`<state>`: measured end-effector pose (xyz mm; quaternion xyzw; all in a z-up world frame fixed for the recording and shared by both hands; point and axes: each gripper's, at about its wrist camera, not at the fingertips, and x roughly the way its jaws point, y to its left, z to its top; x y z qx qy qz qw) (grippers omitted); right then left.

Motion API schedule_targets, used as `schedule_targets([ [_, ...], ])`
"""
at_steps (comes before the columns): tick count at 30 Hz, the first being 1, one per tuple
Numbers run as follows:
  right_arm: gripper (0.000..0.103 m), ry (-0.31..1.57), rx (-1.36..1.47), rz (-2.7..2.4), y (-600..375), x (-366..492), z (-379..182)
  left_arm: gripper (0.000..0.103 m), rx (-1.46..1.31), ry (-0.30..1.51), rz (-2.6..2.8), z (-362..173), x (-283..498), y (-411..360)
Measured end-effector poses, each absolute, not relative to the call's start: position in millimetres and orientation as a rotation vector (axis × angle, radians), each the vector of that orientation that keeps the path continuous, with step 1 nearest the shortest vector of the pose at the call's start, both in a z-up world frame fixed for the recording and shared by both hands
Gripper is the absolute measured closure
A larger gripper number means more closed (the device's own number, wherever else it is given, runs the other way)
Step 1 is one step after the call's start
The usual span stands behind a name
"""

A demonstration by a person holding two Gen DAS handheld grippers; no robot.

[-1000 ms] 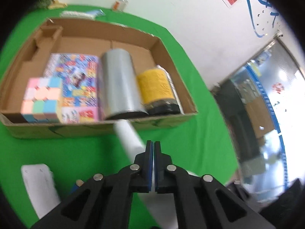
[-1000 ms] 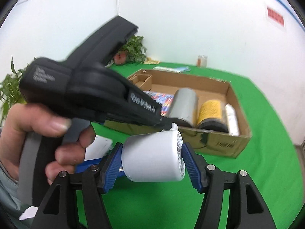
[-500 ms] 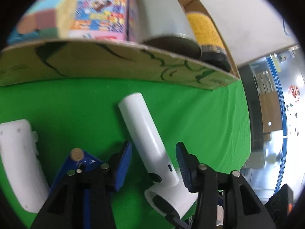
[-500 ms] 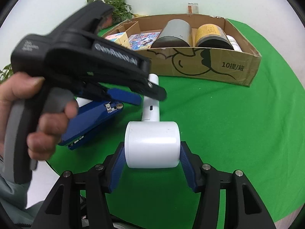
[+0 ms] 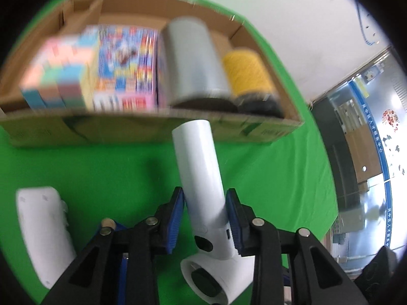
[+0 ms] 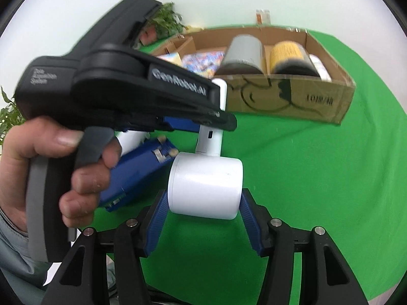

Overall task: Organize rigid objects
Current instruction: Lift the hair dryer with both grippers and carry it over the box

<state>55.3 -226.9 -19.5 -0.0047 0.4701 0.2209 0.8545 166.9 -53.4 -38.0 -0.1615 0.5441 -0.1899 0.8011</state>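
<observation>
A white hair dryer (image 5: 198, 162) hangs just above the green cloth in front of the cardboard box (image 5: 76, 129). My left gripper (image 5: 204, 198) is closing on its handle, and both blue pads touch the handle's sides. My right gripper (image 6: 203, 198) is shut on the short barrel (image 6: 206, 185), one pad on each end. In the right wrist view a person's hand (image 6: 51, 152) holds the left gripper (image 6: 208, 124) over the handle. The box (image 6: 292, 96) holds a pastel cube (image 5: 56, 71), a colourful pack (image 5: 124, 66), a grey cylinder (image 5: 195, 66) and a yellow can (image 5: 246, 73).
A curved white object (image 5: 43, 228) lies on the cloth at the left. A blue stapler-like tool (image 6: 134, 172) lies beside the dryer. Potted plants (image 6: 165, 23) and a small bottle (image 6: 263, 15) stand behind the box by the white wall.
My left gripper, shut a second ago, opened, dropped over the dryer's handle and closed onto it. The right gripper brought the barrel lower and kept its grip.
</observation>
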Motion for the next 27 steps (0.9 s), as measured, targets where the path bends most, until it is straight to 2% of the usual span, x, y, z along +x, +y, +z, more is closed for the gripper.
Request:
schedule_targets([
  [7,0.049,0.856,-0.024,0.491,-215,68,17,0.073,-0.340,1.014,-0.409,22,180,-38],
  [15,0.049,0.806,-0.006,0.530,-190,135,55,0.073,-0.310,0.946,-0.409,63,238,-4],
  [19,0.049,0.823,0.001,0.535,-175,180,60,0.073,-0.333,0.992,-0.427,61,276,11],
  [27,0.049,0.959,0.023,0.514,-154,235,33,0.073,-0.379,1.140,-0.448,11,324,25],
])
